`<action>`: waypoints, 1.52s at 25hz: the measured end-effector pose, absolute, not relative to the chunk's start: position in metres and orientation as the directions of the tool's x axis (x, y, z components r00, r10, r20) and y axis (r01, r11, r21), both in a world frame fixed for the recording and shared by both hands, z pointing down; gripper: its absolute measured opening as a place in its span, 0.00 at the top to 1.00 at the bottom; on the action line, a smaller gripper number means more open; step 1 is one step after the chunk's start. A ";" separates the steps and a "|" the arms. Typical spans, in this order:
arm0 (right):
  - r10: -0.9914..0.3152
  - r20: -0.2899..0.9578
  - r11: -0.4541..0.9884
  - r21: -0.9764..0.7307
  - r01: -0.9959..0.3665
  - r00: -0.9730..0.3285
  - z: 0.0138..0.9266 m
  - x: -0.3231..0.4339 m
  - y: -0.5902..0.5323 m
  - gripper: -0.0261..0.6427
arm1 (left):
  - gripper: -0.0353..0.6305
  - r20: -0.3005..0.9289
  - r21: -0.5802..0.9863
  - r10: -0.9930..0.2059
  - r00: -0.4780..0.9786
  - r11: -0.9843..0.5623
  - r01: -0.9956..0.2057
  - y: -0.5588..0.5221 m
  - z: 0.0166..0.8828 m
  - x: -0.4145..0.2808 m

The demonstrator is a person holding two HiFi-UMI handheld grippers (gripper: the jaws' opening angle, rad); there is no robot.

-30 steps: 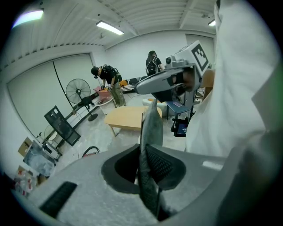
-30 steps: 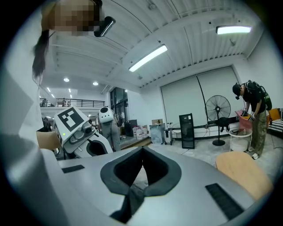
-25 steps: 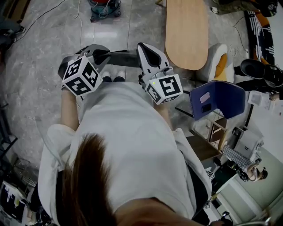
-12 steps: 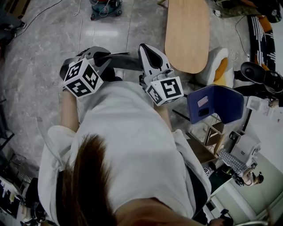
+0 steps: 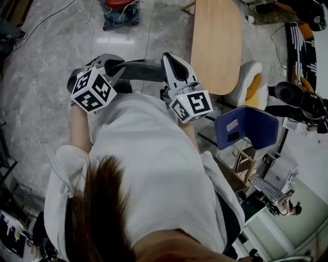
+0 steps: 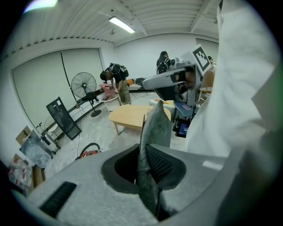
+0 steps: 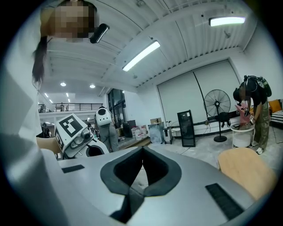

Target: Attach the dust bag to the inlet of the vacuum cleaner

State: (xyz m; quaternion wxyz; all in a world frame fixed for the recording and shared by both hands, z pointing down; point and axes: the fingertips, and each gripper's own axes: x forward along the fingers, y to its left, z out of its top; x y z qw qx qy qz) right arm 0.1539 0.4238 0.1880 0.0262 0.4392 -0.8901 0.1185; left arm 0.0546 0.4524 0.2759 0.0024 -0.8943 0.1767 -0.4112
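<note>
Since a second ago the person has stepped forward with both tools. The red vacuum cleaner [image 5: 121,10] has come further into the top of the head view, and the blue chair [image 5: 248,128] has slid down and inward at the right. The two marker cubes sit about where they did in front of the white shirt [image 5: 148,164].

The left tool [image 6: 142,154] has its jaws nearly together, nipped on the grey dust bag [image 6: 154,128]. The fabric stands up out of the jaws as a flattened fold with a fine woven grain. In the head view it runs as a dark band from the left tool across to just beside the right one.

The right tool [image 7: 141,152] has its jaws fully together, and nothing shows between them. From the left gripper view it hangs above and behind the top of the bag, marker cube uppermost.

So the bag is up in the air in front of the person, held by the left tool alone as far as I can see. It is well apart from the vacuum cleaner, which stands on the grey marbled floor [image 5: 51,61] ahead with a hose looped beside it.

To the right of that stretch of floor is a long wooden worktop [image 5: 216,41] with rounded ends. Further back in the room a pedestal fan [image 7: 217,103] stands by the pale wall. Another person [image 7: 254,110] bends over a small round stand there.
</note>
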 end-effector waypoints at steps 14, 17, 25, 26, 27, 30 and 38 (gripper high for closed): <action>-0.811 0.130 0.540 -0.211 -0.815 -0.571 0.176 0.083 0.306 0.96 | 0.88 0.727 -0.194 -0.364 0.583 -0.923 -0.333 0.320 0.272 -0.023; -0.807 0.151 0.541 -0.200 -0.817 -0.571 0.179 0.077 0.296 0.96 | 0.88 0.726 -0.196 -0.369 0.580 -0.920 -0.340 0.306 0.273 -0.028; -0.798 0.177 0.540 -0.212 -0.814 -0.576 0.186 0.087 0.266 0.96 | 0.88 0.726 -0.163 -0.370 0.580 -0.911 -0.378 0.282 0.278 -0.023; -0.794 0.179 0.544 -0.215 -0.811 -0.580 0.187 0.088 0.260 0.96 | 0.88 0.728 -0.158 -0.368 0.579 -0.911 -0.381 0.278 0.279 -0.021; -0.790 0.181 0.549 -0.218 -0.807 -0.586 0.189 0.090 0.254 0.96 | 0.88 0.730 -0.152 -0.366 0.578 -0.910 -0.384 0.274 0.280 -0.019; -0.771 0.179 0.572 -0.227 -0.788 -0.611 0.193 0.094 0.232 0.96 | 0.88 0.739 -0.146 -0.368 0.564 -0.905 -0.400 0.257 0.286 -0.016; -0.710 0.184 0.651 -0.195 -0.733 -0.679 0.196 0.118 0.158 0.96 | 0.88 0.759 -0.163 -0.405 0.511 -0.877 -0.453 0.199 0.295 0.006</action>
